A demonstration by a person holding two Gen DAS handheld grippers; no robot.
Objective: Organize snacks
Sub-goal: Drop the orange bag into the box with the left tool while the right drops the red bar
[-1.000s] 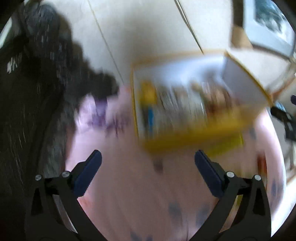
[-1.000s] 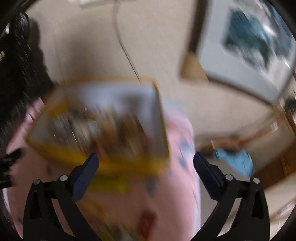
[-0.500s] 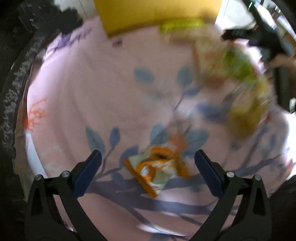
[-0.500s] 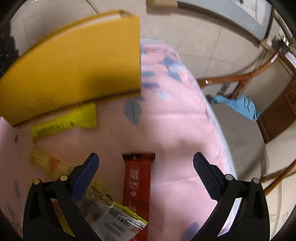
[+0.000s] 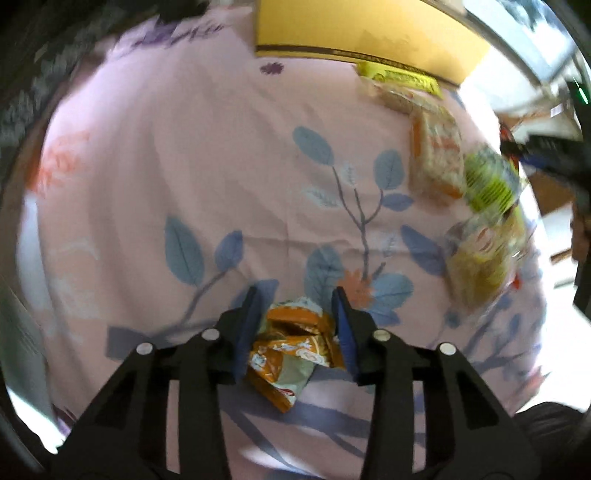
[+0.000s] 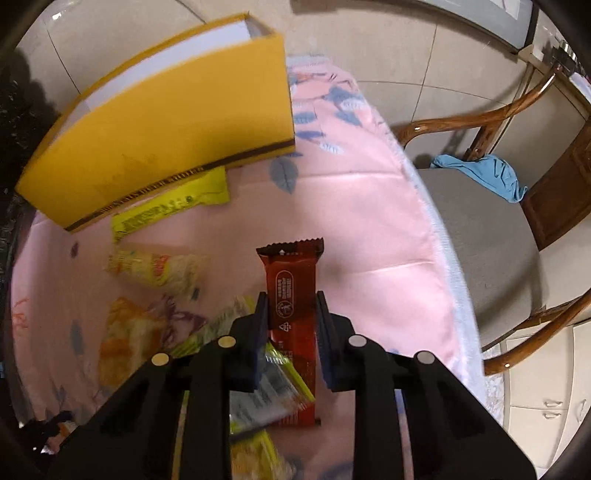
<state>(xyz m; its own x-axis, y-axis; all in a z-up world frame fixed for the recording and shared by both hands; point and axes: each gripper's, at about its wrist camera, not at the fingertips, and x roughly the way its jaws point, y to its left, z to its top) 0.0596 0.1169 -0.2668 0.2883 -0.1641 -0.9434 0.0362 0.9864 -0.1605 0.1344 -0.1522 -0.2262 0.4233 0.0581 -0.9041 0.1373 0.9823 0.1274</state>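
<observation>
My left gripper (image 5: 295, 298) points down at a pink floral tablecloth (image 5: 166, 166). Its jaws are closing, and its blue pads touch both sides of a crumpled orange snack packet (image 5: 291, 343) lying on the cloth. My right gripper (image 6: 291, 297) is shut on a red snack bar (image 6: 291, 273), which lies lengthwise between the pads on the cloth. A tall yellow box (image 6: 166, 125) with a white inside stands at the far side of the table; its yellow wall (image 5: 351, 29) also fills the top of the left wrist view.
Loose snacks lie about: a yellow-green bar (image 6: 170, 206) against the box, a noodle pack (image 6: 155, 267), an orange-and-white pack (image 5: 436, 155) and a green pack (image 5: 491, 181). A wooden chair (image 6: 480, 229) with a blue cloth (image 6: 480, 173) stands right of the table's edge.
Both grippers came down from the yellow box to the tablecloth. The left jaws went from wide open to closing around the orange packet, and the right jaws closed on the red bar.
</observation>
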